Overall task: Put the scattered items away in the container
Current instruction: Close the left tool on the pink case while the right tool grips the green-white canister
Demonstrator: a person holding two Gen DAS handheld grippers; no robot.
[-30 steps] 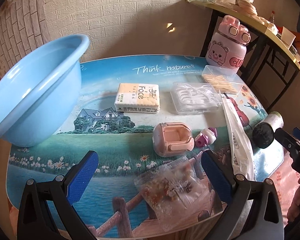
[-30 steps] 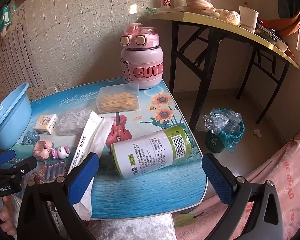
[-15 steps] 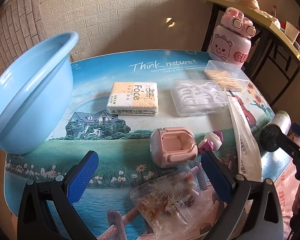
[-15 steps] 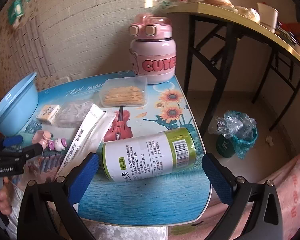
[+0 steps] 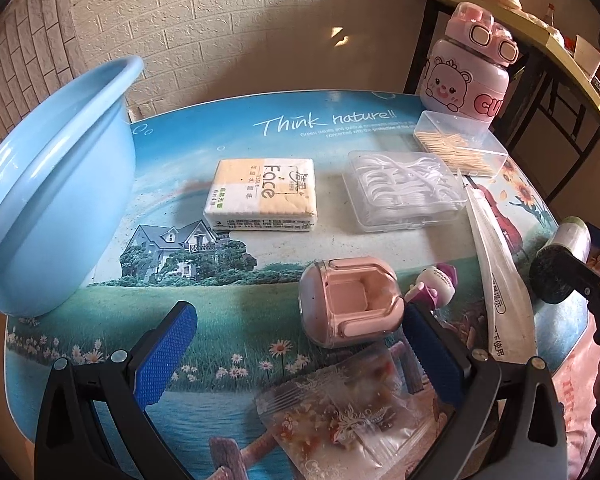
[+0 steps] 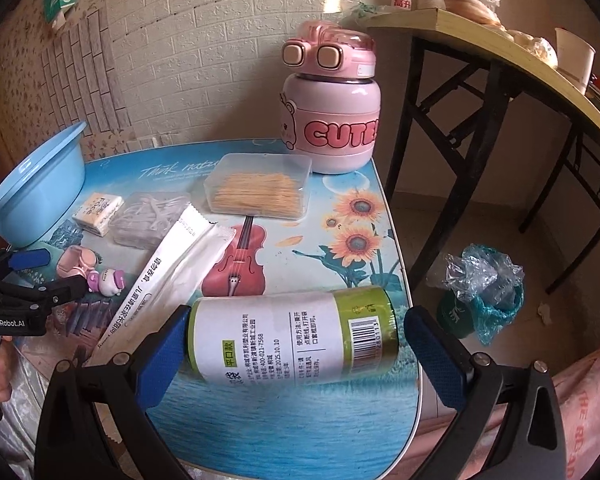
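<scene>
Both grippers have pushed in closer since a second ago, and the green-capped canister now fills the gap of the right gripper. It lies on its side on the printed table, crosswise between the wide-spread blue pads; the left pad looks to be at its pale end, the right pad stands just clear of the green end (no squeeze on it that I can see).

Over to the left gripper: jaws wide too, gripping nothing. The pink case sits just beyond its right pad, and the clear snack bag lies between the fingers. The blue basin waits tilted at the table's far-left edge, well apart from the canister.
</scene>
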